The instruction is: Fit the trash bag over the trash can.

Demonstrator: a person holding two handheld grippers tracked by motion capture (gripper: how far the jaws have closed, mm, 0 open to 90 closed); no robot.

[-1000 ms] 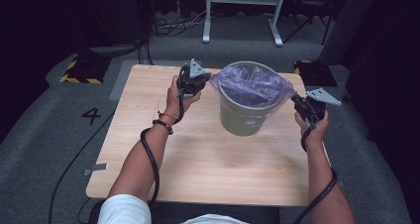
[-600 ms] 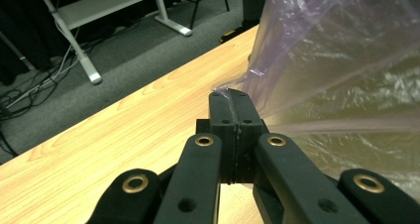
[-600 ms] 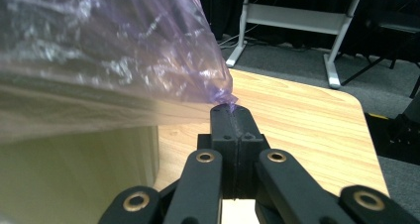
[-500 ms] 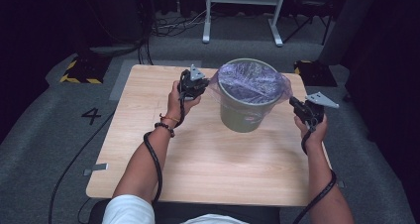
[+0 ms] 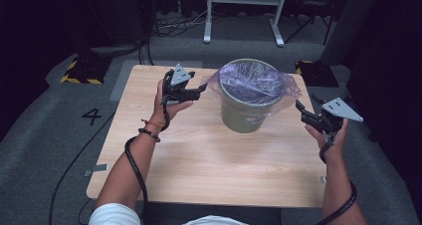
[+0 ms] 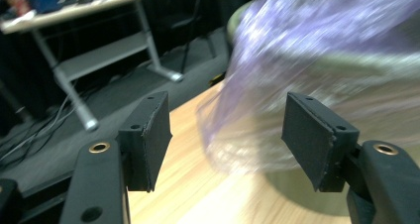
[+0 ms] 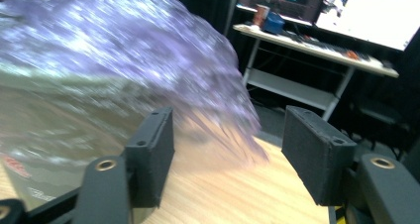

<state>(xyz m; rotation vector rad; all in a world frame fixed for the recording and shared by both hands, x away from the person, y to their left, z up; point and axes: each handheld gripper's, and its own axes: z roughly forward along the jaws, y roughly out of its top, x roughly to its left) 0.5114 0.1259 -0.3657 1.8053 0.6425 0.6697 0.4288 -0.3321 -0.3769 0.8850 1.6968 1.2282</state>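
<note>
On the left of the high view, the left gripper [image 5: 203, 88] hovers over the wooden table [image 5: 199, 160] with its jaws wide and nothing between them; they have just been opening, and the purple bag's loose hem hangs free just beyond its tips. The olive-green bin [image 5: 246, 113] stands upright toward the far middle of the table, directly to the right of this gripper and nearer to it than to the other. The bin's long axis runs straight up. A thin, translucent purple bag [image 5: 251, 80] lines it, the plastic folded out over the rim and flaring in crinkled skirts on both sides. Farther right, past the table's edge, the right gripper [image 5: 300, 108] points back at the bin, its jaws also just opened, wide and empty, a clear gap from the bag's hem.
</note>
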